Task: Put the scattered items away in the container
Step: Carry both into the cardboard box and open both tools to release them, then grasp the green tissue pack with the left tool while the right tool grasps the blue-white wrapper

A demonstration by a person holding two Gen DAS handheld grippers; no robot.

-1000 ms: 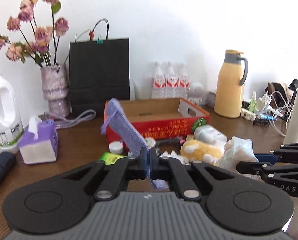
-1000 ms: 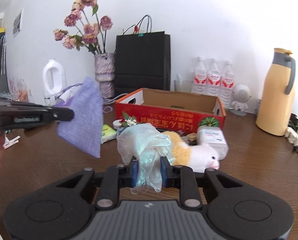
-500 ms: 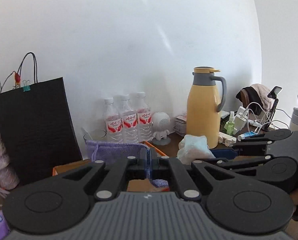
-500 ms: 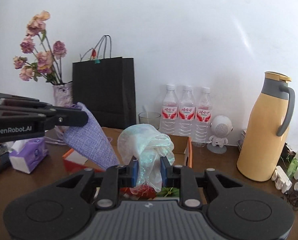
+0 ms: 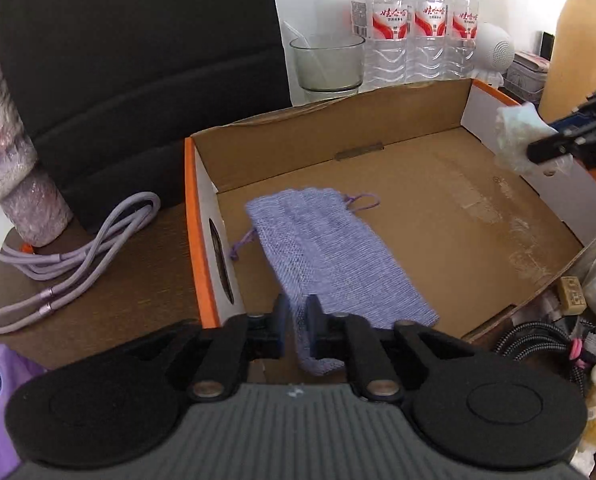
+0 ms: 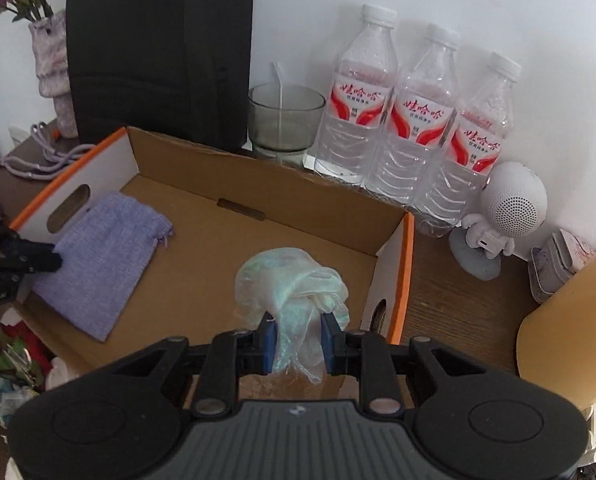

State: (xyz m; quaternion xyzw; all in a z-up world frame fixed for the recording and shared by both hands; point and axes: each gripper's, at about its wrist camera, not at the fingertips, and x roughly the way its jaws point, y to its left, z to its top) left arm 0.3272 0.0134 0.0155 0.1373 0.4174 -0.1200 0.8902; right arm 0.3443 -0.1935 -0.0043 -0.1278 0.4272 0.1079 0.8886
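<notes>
The box is an open cardboard tray with low walls, orange rims and a handle hole at each short end. Its floor is bare from the middle toward 3 o'clock in the left view, so there is room to drop things there. Behind its 12 o'clock wall stand a black bag, a glass and 3 bottles, all close, so any lift out is best straight up.

The pouch lies flat on the box floor at 9 o'clock, beside the left wall. It looks light, limp woven cloth; take it at a corner or the drawstring. The left gripper has just been opening: its fingers stand narrowly apart with the pouch's near corner between them, seemingly no longer pinched.

The scarf is sheer, slippery and near weightless, bunched and pinched in the right gripper, which hangs over the box's 3 o'clock end, just inside the wall. Released, it would likely puff up rather than lie flat.
</notes>
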